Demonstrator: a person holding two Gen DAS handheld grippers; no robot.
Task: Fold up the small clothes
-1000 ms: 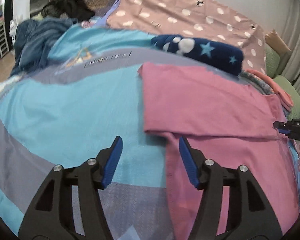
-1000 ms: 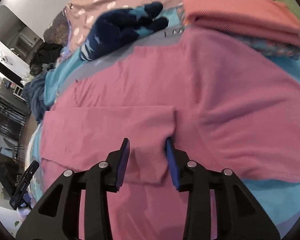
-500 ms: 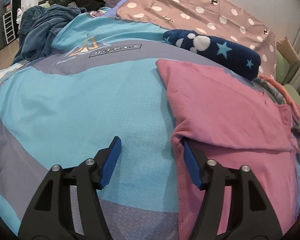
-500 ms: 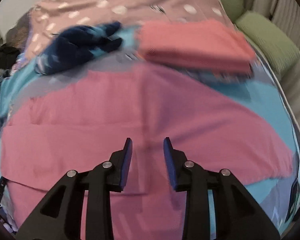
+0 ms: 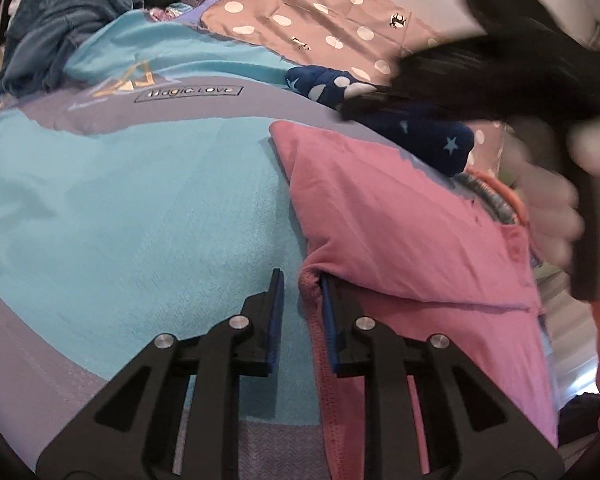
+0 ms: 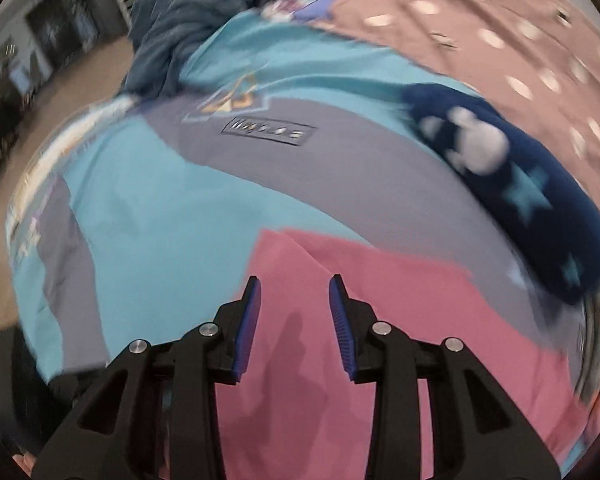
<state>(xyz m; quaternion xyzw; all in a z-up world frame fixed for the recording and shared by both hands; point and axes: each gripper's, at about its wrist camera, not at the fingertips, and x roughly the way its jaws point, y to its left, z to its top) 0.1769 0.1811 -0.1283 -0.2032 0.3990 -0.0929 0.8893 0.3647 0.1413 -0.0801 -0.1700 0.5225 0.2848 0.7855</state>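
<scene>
Here, the pink shirt [image 5: 384, 216] lay on the bed [image 5: 140, 208], on the blue and grey cover. One side of it was already folded in, so a flap lay over the middle. The rest was not folded yet. I think the job on this shirt was about half done, with at least one more fold to make before it could go on a pile.

The left hand-held gripper [image 5: 302, 300] was at the near left edge of the shirt, right where the flap bends over. Its jaws were closing, and the thick pink hem sat between them. The right pad looked like it touched the cloth, but a small gap was open by the left pad, so it was not pinching yet.

The right hand-held gripper [image 6: 294, 312] was over the far left corner of the shirt. Its jaws were opening and nothing was between them, just pink cloth below. That picture was blurry. In the left view it showed as a dark blur at the far right, with the person's hand [image 5: 548, 208] on it.

A dark blue piece with stars [image 6: 512, 184] lay just past the far edge of the shirt. An orange cloth [image 5: 500, 188] peeked out at the far right, behind the shirt. A heap of blue clothes [image 5: 52, 40] sat at the far left of the bed.
</scene>
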